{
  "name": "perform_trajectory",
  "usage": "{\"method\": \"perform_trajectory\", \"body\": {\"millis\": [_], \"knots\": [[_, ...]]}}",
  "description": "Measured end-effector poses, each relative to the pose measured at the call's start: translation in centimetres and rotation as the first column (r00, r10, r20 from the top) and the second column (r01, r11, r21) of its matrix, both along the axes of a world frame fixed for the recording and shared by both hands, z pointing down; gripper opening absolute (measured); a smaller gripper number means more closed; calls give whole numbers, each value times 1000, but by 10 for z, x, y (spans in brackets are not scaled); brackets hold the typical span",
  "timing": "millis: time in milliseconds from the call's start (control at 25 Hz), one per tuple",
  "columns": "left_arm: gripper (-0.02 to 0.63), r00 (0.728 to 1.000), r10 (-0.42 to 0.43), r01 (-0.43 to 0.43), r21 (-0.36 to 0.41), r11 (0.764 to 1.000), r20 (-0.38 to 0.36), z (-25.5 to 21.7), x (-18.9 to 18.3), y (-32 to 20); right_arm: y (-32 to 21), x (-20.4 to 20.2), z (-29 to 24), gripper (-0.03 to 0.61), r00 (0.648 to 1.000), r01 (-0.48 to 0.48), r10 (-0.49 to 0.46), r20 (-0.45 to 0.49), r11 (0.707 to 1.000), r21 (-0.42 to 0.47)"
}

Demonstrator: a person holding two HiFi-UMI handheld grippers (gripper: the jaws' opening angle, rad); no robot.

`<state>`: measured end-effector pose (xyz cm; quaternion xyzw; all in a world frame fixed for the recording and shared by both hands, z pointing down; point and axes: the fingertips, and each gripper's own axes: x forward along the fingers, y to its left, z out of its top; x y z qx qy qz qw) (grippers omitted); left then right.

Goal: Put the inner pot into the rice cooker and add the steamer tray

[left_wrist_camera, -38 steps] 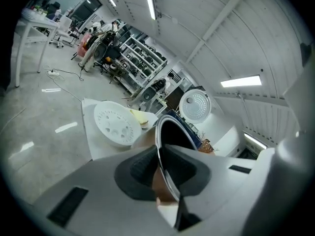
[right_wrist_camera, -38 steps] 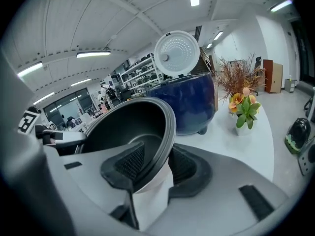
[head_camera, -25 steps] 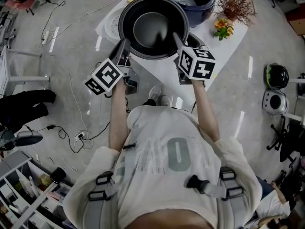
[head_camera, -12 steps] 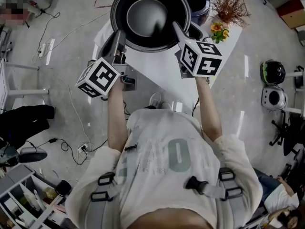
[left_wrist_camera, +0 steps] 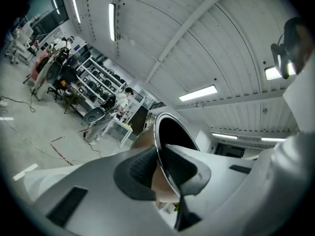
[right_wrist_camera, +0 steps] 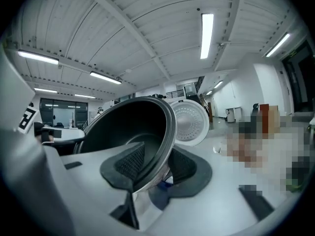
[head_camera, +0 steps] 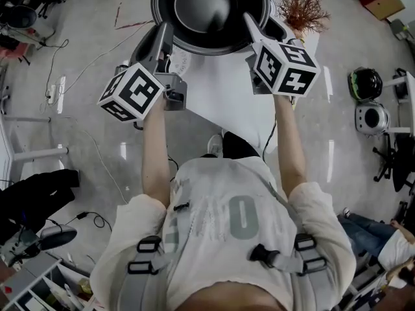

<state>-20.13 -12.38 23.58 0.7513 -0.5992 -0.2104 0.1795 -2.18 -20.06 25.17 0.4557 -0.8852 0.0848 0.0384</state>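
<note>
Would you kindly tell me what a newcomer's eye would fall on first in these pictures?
The big dark inner pot at the top of the head view stands out first. It is gripped by its rim on both sides by the left gripper and the right gripper. Next come the black-and-white marker cubes just below it.

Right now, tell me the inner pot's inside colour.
Dark grey inside the inner pot, clearest in head view.
</note>
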Motion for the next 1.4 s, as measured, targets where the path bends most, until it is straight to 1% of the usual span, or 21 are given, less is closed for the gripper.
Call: {"method": "perform_trajectory", "body": {"millis": [200,280,400,480,720,1000,1400], "knots": [[60,998,50,-51,20,998,33,-15,14,-27,-21,16,-18,160,999,-37,37,0,999,29],[60,996,61,-63,22,998,63,-21,21,-39,-30,24,-21,160,999,-48,48,5,999,25],[63,989,70,-73,19,997,132,-26,32,-57,-45,34,-24,161,998,-65,65,9,998,20],[64,985,80,-83,11,997,151,-27,37,-68,-54,39,-24,161,997,-75,75,10,997,12],[67,980,99,-93,-39,995,175,-14,50,-97,-77,53,-9,161,995,-98,98,2,995,-35],[77,968,151,-125,-133,983,202,10,54,-133,-107,56,17,164,994,-105,103,-26,988,-117],[78,966,184,-142,-220,965,182,40,63,-170,-138,66,52,170,993,-120,112,-48,967,-223]]}}
